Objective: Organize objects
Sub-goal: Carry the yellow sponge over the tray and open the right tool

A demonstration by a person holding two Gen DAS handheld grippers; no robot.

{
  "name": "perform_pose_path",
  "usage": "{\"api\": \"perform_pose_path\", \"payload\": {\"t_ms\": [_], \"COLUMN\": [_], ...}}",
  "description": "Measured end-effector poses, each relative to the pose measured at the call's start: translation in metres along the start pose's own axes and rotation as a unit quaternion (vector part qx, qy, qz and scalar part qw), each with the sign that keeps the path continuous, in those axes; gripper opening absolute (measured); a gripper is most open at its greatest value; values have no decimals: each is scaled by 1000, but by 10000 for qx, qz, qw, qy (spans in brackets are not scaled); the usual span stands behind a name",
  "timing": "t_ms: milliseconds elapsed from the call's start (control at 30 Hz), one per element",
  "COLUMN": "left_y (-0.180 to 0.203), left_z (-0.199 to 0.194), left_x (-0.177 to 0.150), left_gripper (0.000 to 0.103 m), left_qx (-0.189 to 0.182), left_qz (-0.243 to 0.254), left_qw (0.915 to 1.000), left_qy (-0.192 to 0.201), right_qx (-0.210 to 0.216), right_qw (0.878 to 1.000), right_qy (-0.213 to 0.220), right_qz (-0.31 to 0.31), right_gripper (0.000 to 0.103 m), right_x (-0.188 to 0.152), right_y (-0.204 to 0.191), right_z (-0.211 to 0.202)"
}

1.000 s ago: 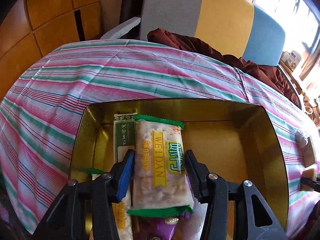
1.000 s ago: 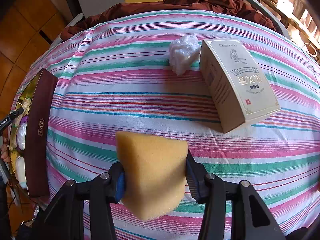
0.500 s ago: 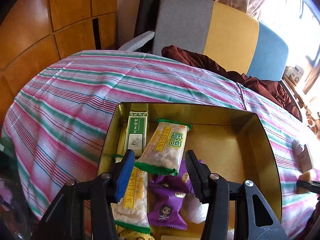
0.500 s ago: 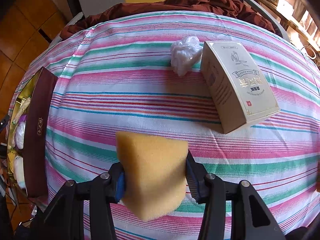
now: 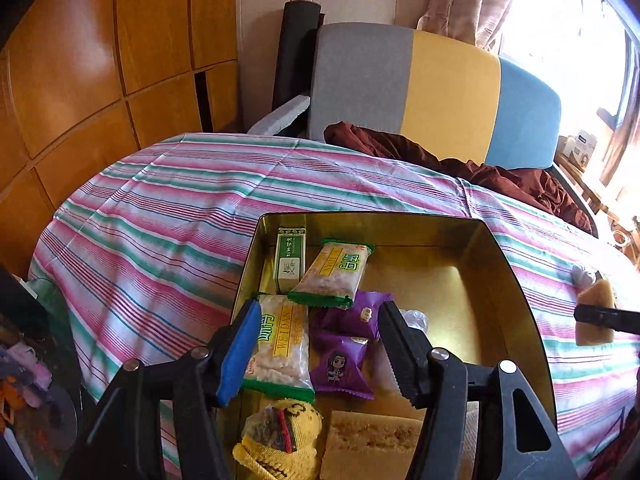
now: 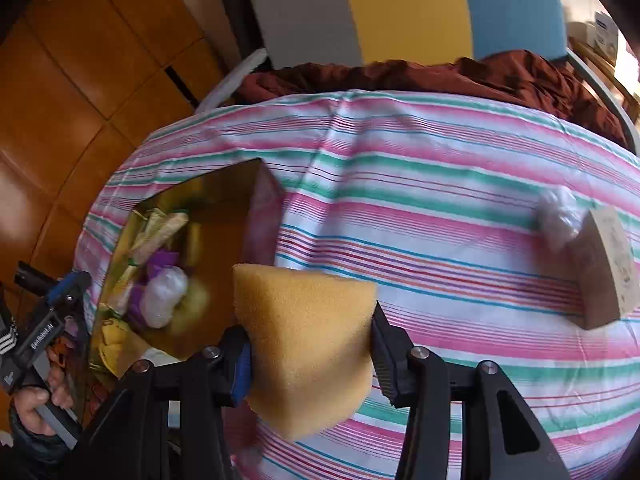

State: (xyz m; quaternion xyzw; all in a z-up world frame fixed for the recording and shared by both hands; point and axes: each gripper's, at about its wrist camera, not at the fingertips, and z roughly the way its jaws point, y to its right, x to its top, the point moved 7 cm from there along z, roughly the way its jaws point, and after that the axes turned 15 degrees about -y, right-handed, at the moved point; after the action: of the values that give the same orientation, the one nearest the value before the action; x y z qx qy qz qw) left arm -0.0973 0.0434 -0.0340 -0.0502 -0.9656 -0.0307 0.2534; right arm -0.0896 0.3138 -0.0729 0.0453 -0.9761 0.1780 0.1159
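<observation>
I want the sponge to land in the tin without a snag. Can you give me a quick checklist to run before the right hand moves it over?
1. Grip on the sponge: the right gripper has both pads pressed into its sides; ok.
2. Bare floor in the gold tin: its right half is free of snacks; ok.
3. Left gripper out of the way: not ok; it hangs over the snack packets in the tin, jaws opening, nothing between them.
4. Path across the striped cloth: nothing lies between sponge and tin; ok.
5. Beige box and white plastic wad: well off to the side; ok.
</observation>
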Motion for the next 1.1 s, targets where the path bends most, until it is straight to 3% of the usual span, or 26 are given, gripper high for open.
{"api": "perform_pose_path", "payload": {"t_ms": [167, 333, 500, 567, 667, 1100], "left_y": [-9, -17, -27, -32, -39, -41], "left_z": [-8, -11, -8, -7, -3, -7], "left_x": [-5, -11, -16, -18, -21, -26], "left_gripper": [64, 65, 67, 67, 67, 69], "left_qx": [17, 29, 28, 13, 49, 92], "left_qz": [-37, -80, -193, -251, -332, -363], "left_qw": [10000, 9999, 9998, 9997, 9994, 9993], "left_qy": [66, 73, 18, 8, -50, -11], "right_qx": [84, 44, 479, 540, 599, 16], "right_qw": [9987, 9985, 9977, 9976, 9976, 9997], "right_qy": [-84, -313, -446, -392, -319, 148], "right_qz": [-495, -448, -192, -165, -135, -207], "right_gripper": [49, 52, 56, 67, 73, 76], "right_x": [31, 51, 63, 64, 65, 36], "right_y": [-66, -95, -105, -109, -110, -88], "right_z": [26, 61, 82, 82, 77, 38]}}
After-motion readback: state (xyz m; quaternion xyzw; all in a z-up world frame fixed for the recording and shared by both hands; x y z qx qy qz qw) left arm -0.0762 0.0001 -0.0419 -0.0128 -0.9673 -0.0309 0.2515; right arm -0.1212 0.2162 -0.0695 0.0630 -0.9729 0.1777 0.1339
